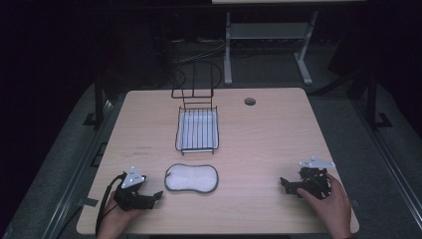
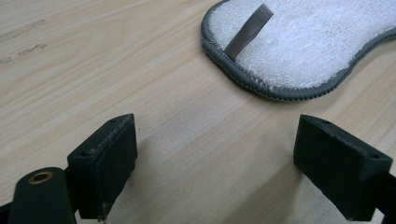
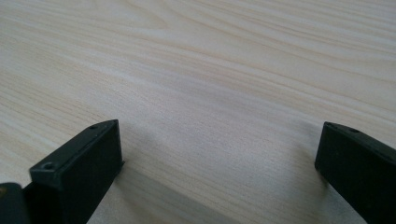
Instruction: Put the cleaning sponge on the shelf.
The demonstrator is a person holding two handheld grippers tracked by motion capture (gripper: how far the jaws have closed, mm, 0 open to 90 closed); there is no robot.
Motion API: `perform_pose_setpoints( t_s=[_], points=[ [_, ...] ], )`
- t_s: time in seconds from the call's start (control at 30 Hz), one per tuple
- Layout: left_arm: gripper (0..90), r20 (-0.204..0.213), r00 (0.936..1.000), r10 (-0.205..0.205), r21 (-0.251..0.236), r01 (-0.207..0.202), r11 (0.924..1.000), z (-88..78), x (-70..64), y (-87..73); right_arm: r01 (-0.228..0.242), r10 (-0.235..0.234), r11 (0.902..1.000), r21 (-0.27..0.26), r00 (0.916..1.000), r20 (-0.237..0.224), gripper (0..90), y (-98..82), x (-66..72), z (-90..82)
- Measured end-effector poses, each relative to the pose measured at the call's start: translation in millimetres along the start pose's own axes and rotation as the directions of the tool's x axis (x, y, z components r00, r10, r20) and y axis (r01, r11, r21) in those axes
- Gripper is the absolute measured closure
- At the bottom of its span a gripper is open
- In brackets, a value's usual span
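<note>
Both grippers parked low on table (image 1: 259, 134), near edge. Left gripper (image 1: 158, 195) aimed at 3 o'clock toward white scrub pad (image 1: 191, 178), jaws wide apart, nothing between them. Pad lying flat just beside jaw tips, grey loop (image 2: 248, 31) on top, grey-trimmed rim facing them — probably lined up for an edge or loop grab. Right gripper (image 1: 283, 183) well apart at pad's 3 o'clock, pointing back toward 9, jaws spread over bare wood. Wire rack (image 1: 197, 130) at pad's 12 o'clock, near but clear. Plenty of open tabletop right of centre; cable hole (image 1: 250, 101) far at 1 o'clock.
</note>
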State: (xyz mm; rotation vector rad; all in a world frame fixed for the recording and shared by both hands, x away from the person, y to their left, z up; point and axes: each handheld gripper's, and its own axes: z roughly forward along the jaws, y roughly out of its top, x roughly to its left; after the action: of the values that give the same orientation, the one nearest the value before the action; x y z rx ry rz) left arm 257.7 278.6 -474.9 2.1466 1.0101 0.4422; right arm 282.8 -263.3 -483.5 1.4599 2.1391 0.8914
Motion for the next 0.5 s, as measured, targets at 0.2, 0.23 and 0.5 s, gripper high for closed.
perform_pose_setpoints(
  t_s=[0.2,0.23,0.5],
  points=[
    [12.8,0.002,1.0000,0.003,0.000,-0.003,1.0000,-0.1,0.3,0.0,0.003,-0.003,1.0000,0.001,1.0000,0.001,0.2,0.0,-0.2,0.0],
    [12.8,0.002,1.0000,0.003,0.000,-0.003,1.0000,-0.1,0.3,0.0,0.003,-0.003,1.0000,0.001,1.0000,0.001,0.2,0.0,-0.2,0.0],
    [16.3,0.023,0.9997,-0.012,0.004,0.012,0.9999,-4.5,2.8,3.0,0.003,-0.003,1.0000,0.001,1.0000,0.001,0.2,0.0,-0.3,-0.1]
  ],
)
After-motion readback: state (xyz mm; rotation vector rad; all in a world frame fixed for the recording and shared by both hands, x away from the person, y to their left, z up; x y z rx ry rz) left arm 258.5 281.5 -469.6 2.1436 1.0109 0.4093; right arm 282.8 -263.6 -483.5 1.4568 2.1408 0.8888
